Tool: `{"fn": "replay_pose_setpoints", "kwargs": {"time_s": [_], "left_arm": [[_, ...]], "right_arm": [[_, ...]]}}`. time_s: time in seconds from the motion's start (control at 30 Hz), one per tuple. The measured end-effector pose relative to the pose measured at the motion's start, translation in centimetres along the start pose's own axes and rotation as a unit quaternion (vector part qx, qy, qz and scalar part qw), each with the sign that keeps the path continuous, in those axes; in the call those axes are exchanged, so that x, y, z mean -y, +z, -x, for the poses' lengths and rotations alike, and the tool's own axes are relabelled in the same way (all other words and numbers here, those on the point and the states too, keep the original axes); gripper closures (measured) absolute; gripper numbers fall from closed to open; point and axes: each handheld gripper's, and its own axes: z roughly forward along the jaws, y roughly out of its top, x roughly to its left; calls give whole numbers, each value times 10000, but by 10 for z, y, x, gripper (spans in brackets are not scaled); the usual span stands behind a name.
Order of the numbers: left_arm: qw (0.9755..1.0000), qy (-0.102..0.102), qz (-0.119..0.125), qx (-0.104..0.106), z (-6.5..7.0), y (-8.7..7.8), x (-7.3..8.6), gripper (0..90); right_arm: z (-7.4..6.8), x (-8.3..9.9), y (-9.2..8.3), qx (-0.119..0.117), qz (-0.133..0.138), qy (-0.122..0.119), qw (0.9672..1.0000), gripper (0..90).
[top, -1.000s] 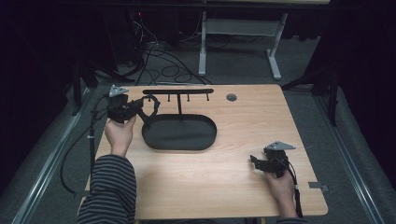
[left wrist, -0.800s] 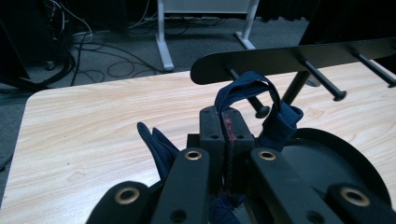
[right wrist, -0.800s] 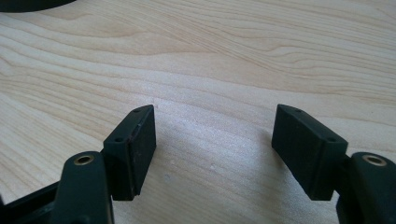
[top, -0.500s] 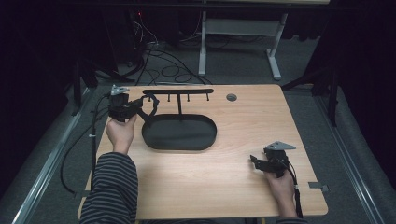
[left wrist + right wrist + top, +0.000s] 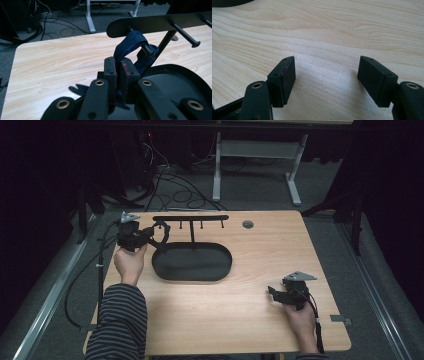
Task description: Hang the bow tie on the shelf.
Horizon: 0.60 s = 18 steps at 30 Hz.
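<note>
Blue fabric strap, looped over the leftmost peg of a black hook rack that stands on an oval base at the far left of the table; the loop hangs from the peg so that the rack bears its weight, and its tail runs down between the jaws of the left gripper; these jaws have just been opening a little, with the strap between them, the pads standing nearly together and a narrow gap showing, which suggests a release after hanging rather than a pull; whether the pads yet clear the cloth cannot be told for certain. In the high view the left gripper sits just beside the rack's left end, held level with the peg so the strap stays slack. Right gripper, jaws wide apart and holding nothing, rests low over bare wood near the table's right front corner, well apart from the rack, presumably parked out of the way.
</note>
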Motion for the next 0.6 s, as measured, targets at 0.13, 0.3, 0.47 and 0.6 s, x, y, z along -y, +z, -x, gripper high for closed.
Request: {"fn": "replay_pose_setpoints", "kwargs": {"time_s": [0.13,0.3,0.47,0.6], "left_arm": [[10000,28,-11,43,2,-1,0,826],[9999,84,-6,104,3,-5,0,798],[9998,63,16,189,3,-9,-1,783],[9997,95,-6,213,4,-13,-1,765]], "right_arm": [[0,0,0,-12,-2,-1,10000,321],[0,0,0,-11,-4,1,10000,322],[0,0,0,-2,4,-3,10000,321],[0,0,0,-12,-8,8,10000,321]]}}
